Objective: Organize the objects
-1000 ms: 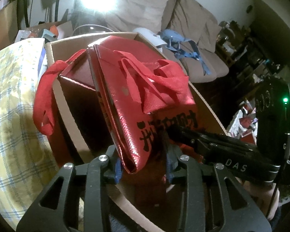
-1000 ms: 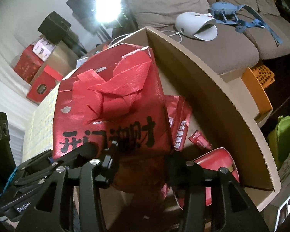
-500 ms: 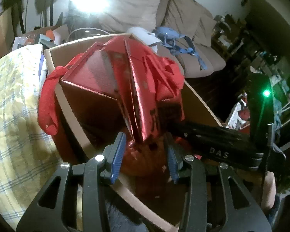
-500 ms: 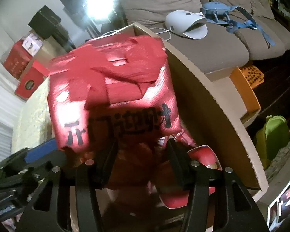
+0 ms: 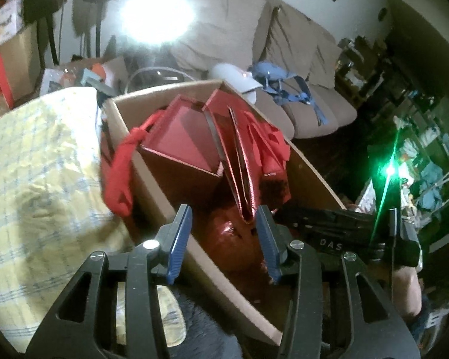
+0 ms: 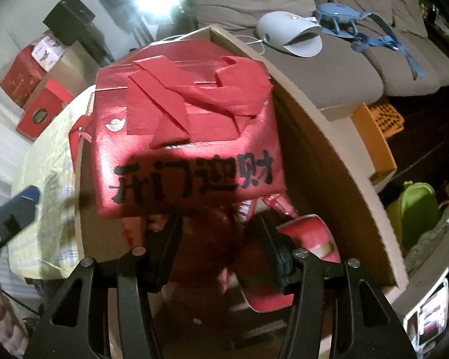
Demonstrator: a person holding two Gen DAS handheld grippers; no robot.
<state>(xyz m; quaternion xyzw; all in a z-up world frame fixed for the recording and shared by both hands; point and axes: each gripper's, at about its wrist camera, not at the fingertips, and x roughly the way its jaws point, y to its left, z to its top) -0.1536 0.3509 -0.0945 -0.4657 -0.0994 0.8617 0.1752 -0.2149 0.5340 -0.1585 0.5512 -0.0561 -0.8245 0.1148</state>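
Surface: a yellow checked cloth (image 5: 36, 185) covers the surface to the left of one open cardboard box (image 5: 152, 179). Room: dim, one glaring lamp (image 5: 157, 19), a beige sofa (image 5: 284, 48) behind the box carrying one white device (image 6: 287, 34) and one blue strap harness (image 6: 359, 27).

Task item: one red bag (image 6: 188, 137) with black characters, folded flat and standing upright inside the box, ribbon handles draped over its top.

Left wrist view only: the bag edge-on, and beside it one open red gift box (image 5: 185, 146) with a red ribbon hanging over the cardboard wall; the other tool with a green light at right.

Right wrist view only: the bag's printed face; one red tin (image 6: 296, 257) low in the box; two red cartons (image 6: 30, 89) by the wall; one orange crate (image 6: 377, 125); one green object (image 6: 413, 209).

Left gripper (image 5: 224, 236): fingers (image 5: 179, 239) blue-padded, widening, released, the bag's lower edge between them untouched.

Right gripper (image 6: 215, 251): fingers (image 6: 269, 248) apart below the bag, clasping nothing.
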